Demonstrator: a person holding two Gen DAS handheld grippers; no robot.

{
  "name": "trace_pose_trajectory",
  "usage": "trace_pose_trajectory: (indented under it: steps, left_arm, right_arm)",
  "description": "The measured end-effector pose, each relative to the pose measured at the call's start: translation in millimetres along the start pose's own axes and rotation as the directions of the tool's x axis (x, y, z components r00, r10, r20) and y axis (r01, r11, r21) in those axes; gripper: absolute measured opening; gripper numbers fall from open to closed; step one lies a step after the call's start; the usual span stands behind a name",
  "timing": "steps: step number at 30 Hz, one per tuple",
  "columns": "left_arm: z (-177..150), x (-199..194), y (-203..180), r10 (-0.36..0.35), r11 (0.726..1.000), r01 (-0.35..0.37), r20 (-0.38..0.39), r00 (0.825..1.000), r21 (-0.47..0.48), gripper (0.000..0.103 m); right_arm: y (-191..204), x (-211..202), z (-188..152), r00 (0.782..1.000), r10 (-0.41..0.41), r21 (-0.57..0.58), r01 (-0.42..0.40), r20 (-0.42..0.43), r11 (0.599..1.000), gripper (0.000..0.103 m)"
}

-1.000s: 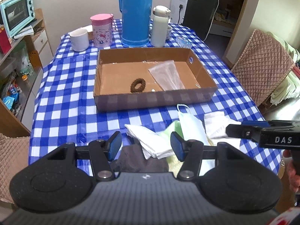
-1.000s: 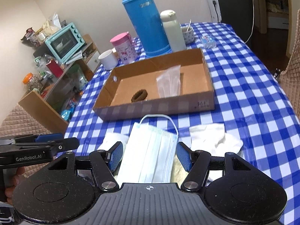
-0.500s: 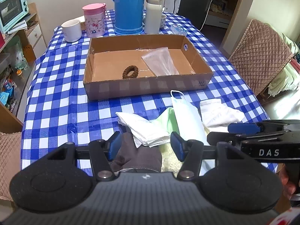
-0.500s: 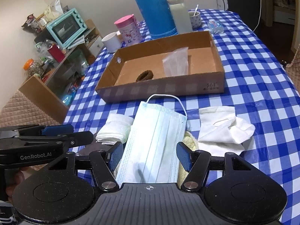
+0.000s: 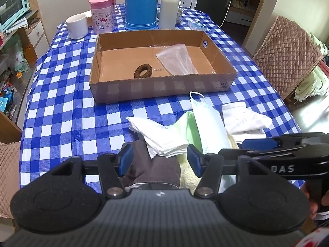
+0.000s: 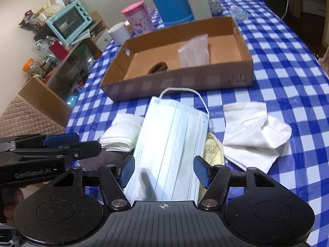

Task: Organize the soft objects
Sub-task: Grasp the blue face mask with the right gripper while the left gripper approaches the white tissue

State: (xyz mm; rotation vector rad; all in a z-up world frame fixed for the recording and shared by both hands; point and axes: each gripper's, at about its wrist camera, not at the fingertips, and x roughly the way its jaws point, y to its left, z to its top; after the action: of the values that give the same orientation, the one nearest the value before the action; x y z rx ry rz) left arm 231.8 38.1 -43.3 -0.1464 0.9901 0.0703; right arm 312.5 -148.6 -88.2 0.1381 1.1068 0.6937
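Now one mask (image 6: 174, 144), one box (image 6: 185, 82).

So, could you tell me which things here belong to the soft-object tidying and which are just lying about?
Job:
face mask
white sock
folded tissue
dark cloth
cardboard box
hair tie
plastic bag

Lying about:
blue thermos
white flask
pink cup
white mug
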Motion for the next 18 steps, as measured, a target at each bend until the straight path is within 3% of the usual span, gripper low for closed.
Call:
trace_pose_trajectory:
  steps: [6, 11, 17, 18]
  left_arm:
    - [0.6, 6.2, 1.5, -0.001, 1.0, 0.001, -0.012, 1.0, -0.001, 0.055]
    - [0.5, 10.2, 2.7, -0.006, 1.0, 0.006, -0.017, 1.0, -0.004, 0.055]
    - [3.7, 11.5, 0.4, -0.015, 1.0, 0.015, -0.01, 1.0, 0.003, 0.055]
    - [4.7, 11.5, -0.2, -0.016, 1.0, 0.016, -0.008, 1.0, 0.006, 0.055]
  right_arm:
    - [-7.8, 24.0, -5.9, 0.999, -0.011, 0.03, 0.012, -0.051, 0.999, 0.063]
    - [-11.5, 22.6, -8.5, 1.0, 0.004, 0.019, -0.003, -0.03, 1.0, 0.062]
    - [-12.6, 11.0, -6.9, 1.0, 0.025, -0.006, -0.025, -0.003, 1.0, 0.014]
    - [-13.6, 8.9, -6.6, 1.0, 0.024, -0.007, -0.024, -0.003, 1.0, 0.011]
